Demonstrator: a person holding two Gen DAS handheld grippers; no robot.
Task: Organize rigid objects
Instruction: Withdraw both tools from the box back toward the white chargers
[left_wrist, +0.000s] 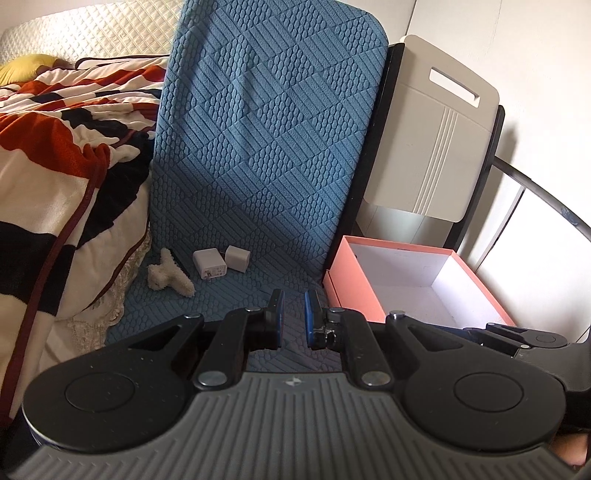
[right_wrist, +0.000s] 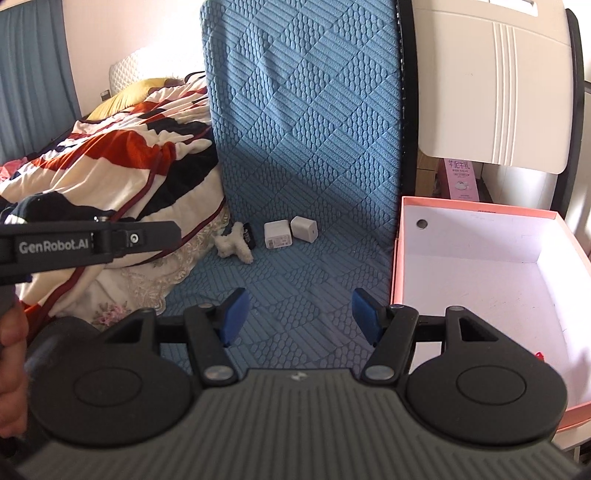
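Two white charger plugs lie side by side on the blue textured cover: a flat one (left_wrist: 209, 263) (right_wrist: 277, 234) and a cube one (left_wrist: 238, 258) (right_wrist: 304, 229). A fluffy cream hair claw (left_wrist: 169, 275) (right_wrist: 233, 244) lies left of them, with a small black item (right_wrist: 248, 234) behind it. An open pink box (left_wrist: 413, 284) (right_wrist: 480, 266) with a white inside stands to the right. My left gripper (left_wrist: 293, 314) is empty with its jaws nearly shut, a narrow gap between the pads. My right gripper (right_wrist: 299, 314) is open and empty, short of the plugs.
A striped red, black and cream blanket (left_wrist: 55, 147) (right_wrist: 122, 155) is heaped on the left. The blue cover (left_wrist: 266, 129) rises as a backrest behind the plugs. A white panel (left_wrist: 436, 129) leans behind the box. The left gripper's body (right_wrist: 88, 243) shows at left.
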